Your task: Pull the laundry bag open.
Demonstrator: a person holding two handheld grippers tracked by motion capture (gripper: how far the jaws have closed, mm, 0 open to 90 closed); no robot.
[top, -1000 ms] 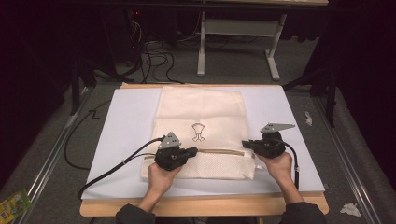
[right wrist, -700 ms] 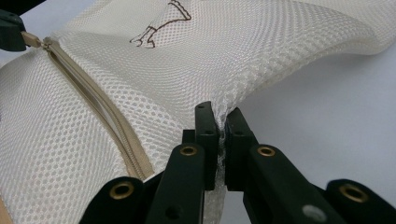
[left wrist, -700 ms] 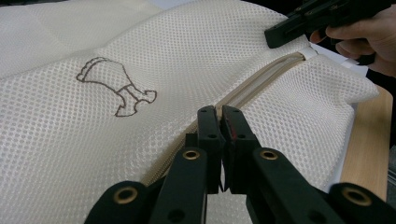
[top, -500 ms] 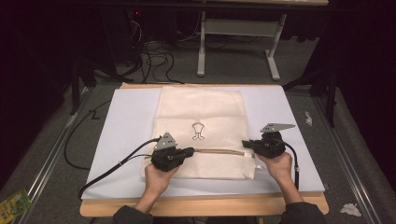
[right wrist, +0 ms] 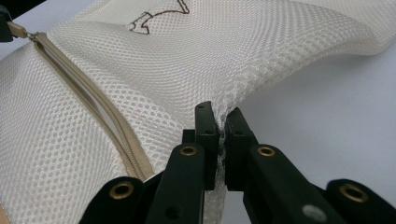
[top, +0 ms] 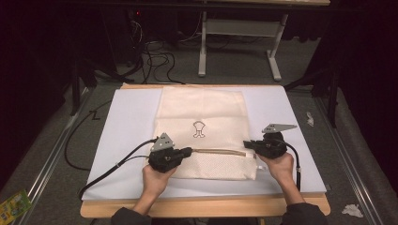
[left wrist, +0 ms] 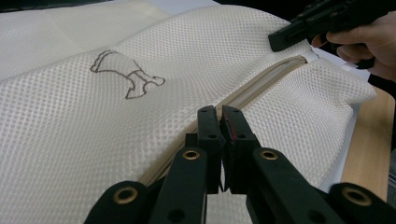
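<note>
Two tongs are working one mesh laundry bag that is lying flat on the white sheet covering the desk. Left tongs are pressing together on the zipper pull at the left end of the beige zipper, in the left gripper view sitting right on the zipper line. Right tongs are pinching the mesh at the bag's right edge, beside the zipper's far end, with the fabric bunching between the jaws in the right gripper view. Running across the bag, the zipper's long axis is lying straight from the left tongs toward the right ones, so the slider's path seems to be leading rightward while the right hand is anchoring the cloth.
</note>
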